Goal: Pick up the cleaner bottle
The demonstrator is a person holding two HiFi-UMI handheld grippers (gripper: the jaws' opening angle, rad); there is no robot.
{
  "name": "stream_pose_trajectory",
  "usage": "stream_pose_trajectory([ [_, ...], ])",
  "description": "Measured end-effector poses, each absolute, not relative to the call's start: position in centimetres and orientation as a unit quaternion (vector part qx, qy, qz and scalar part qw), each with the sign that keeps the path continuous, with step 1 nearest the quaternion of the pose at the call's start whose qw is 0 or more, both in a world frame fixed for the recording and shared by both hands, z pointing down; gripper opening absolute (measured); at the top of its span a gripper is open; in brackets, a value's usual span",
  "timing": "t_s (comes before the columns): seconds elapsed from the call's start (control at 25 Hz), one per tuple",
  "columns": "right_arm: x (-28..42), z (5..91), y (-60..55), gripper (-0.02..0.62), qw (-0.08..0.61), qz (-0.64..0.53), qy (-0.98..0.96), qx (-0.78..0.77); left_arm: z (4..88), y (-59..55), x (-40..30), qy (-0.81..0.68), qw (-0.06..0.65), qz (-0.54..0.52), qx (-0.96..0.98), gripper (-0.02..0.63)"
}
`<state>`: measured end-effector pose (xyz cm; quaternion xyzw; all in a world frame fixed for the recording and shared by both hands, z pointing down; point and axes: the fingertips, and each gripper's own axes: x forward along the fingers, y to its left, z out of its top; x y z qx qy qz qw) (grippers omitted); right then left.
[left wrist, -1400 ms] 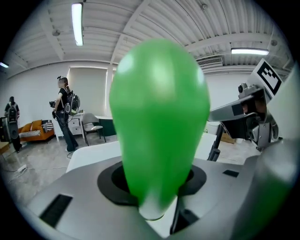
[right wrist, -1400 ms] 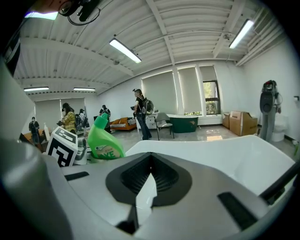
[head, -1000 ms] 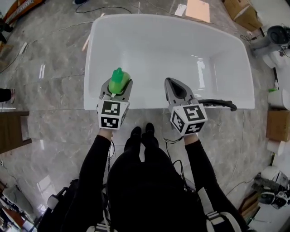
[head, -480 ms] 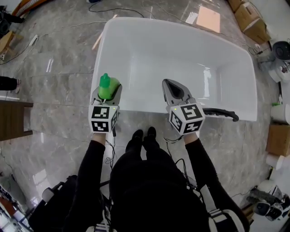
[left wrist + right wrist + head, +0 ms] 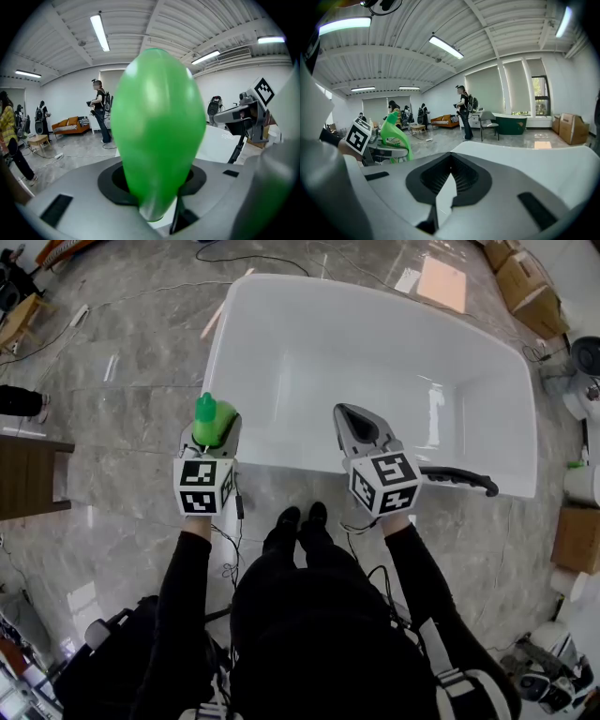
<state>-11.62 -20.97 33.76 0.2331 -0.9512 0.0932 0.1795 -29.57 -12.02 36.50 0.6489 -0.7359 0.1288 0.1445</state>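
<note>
Nearest you: your two shoes (image 5: 298, 518) on the marble floor (image 5: 122, 427), right up against the bathtub (image 5: 291, 468).

Your left gripper (image 5: 214, 430) is clamped on the cleaner bottle (image 5: 208, 414). The left gripper view shows the green body (image 5: 157, 131) filling the gap between the jaws, cap end pointing away from you. The bottle hangs in the air, clear of everything, just outside the bathtub's near left corner and over the floor.

Your right gripper (image 5: 354, 420) has its jaws together on nothing. It hovers over the bathtub's near edge, about the middle. A black handle (image 5: 459, 478) lies along that edge toward the near right corner; what it is, can't tell.

Step, as I judge it: the pick-up looks done, with the bottle lifted and gripped. The next move calls for a firm clamp and a level wrist so the rounded body doesn't slip. The right gripper isn't needed.

Count: one cleaner bottle, two grippers, one bathtub, one black handle. Further off, beyond the far right corner, are cartons (image 5: 530, 292), at least two.
</note>
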Motion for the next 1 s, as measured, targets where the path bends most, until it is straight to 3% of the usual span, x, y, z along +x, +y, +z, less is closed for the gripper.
stream_pose_trajectory([
  [1.0,-13.3,34.1,-19.5,0.002,0.194,0.077,-0.957,0.203,35.4,-10.8,-29.9,-0.736,0.143,0.121,0.650,0.189],
])
